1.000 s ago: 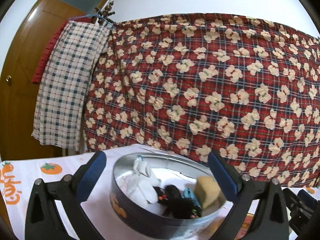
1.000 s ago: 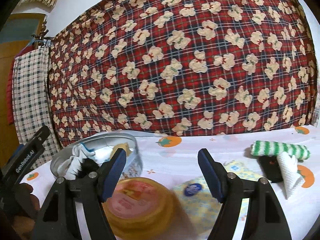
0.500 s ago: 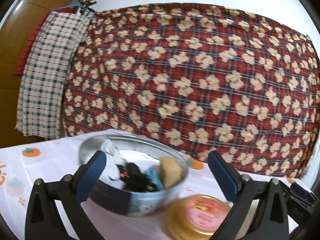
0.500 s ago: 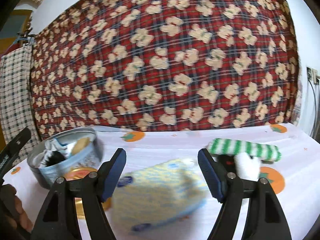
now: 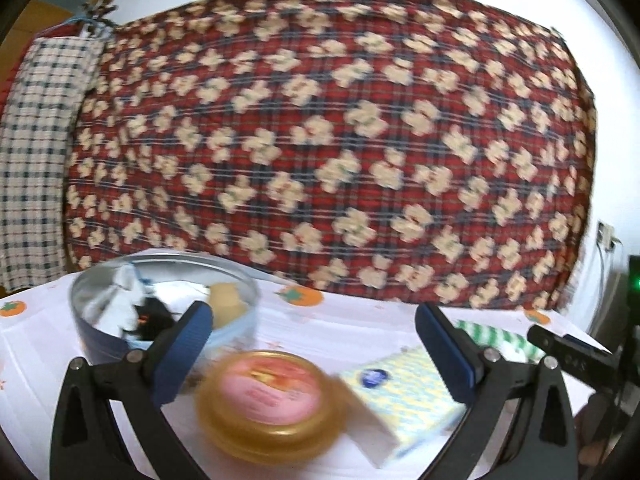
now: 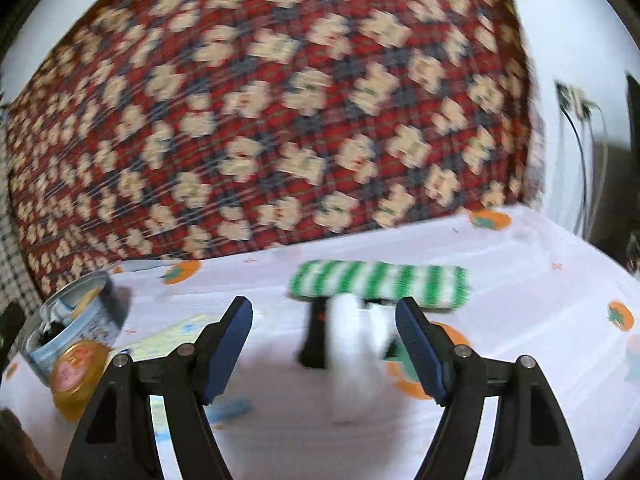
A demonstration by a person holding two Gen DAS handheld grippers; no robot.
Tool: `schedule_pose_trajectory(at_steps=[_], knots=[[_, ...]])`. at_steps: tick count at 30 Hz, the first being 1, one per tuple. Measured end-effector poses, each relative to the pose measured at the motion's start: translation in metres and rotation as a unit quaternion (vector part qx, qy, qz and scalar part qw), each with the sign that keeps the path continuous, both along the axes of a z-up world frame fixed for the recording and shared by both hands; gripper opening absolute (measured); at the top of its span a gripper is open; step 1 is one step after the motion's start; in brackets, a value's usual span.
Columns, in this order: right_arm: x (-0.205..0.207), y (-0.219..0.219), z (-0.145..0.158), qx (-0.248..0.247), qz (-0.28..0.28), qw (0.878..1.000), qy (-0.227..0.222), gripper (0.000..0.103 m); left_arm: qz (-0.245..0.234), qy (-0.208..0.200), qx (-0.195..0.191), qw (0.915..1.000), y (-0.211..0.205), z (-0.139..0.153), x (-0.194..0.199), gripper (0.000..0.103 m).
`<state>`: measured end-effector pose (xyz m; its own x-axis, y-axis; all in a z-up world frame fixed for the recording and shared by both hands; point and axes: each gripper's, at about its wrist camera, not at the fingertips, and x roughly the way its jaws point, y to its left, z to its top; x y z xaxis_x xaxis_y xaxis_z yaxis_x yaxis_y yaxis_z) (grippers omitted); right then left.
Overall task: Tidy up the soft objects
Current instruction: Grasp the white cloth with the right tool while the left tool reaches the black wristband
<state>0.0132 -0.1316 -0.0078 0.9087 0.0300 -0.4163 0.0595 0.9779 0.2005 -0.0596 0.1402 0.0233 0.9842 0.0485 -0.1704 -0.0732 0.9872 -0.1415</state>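
Towel (image 6: 380, 285), green-and-white striped and rolled, lies on the bench (image 6: 540, 280) with its long axis running left to right across the right wrist view, parallel to the red plaid quilt (image 6: 260, 112) hanging behind it. Just in front of the towel sit a blurred white soft thing (image 6: 352, 344) and a dark flat item (image 6: 314, 332); what either is cannot be told. The right tool (image 6: 324, 344) has its jaws spread wide with nothing pinched, the white thing showing between them.

Far left of the towel in that view stands a round tin (image 6: 80, 320), with an amber lid (image 6: 78, 372) just in front of it and a yellow-checked pack (image 6: 168, 340) beside them.

The left wrist view shows the tin (image 5: 160, 316) closer and from above its rim: inside are a white cloth (image 5: 124, 300), a black fuzzy item (image 5: 150, 318) and a tan sponge (image 5: 226, 304). The lid (image 5: 272, 396) and the pack (image 5: 404, 396) lie nearest the camera, touching or nearly so. Only a sliver of the towel (image 5: 500, 336) shows here, behind the right finger. The left tool (image 5: 310, 354) is also spread, holding nothing. A checked cloth (image 5: 36, 160) hangs left of the quilt, plain only in this view.
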Motion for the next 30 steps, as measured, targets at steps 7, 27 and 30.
schedule_pose_trajectory(at_steps=[7, 27, 30], knots=[[0.026, -0.057, -0.021, 0.078, -0.021, 0.994, 0.077, 0.076, -0.067, 0.034, 0.019, 0.997, -0.05, -0.003, 0.009, 0.103], [0.061, -0.036, -0.036, 0.061, 0.138, 0.972, 0.18, 0.02, -0.116, 0.069, 0.073, 0.9882, -0.11, -0.008, 0.025, 0.103], [0.05, -0.057, -0.021, 0.087, 0.141, 0.977, 0.132, 0.02, -0.124, 0.069, 0.075, 0.987, -0.118, -0.008, 0.03, 0.103]])
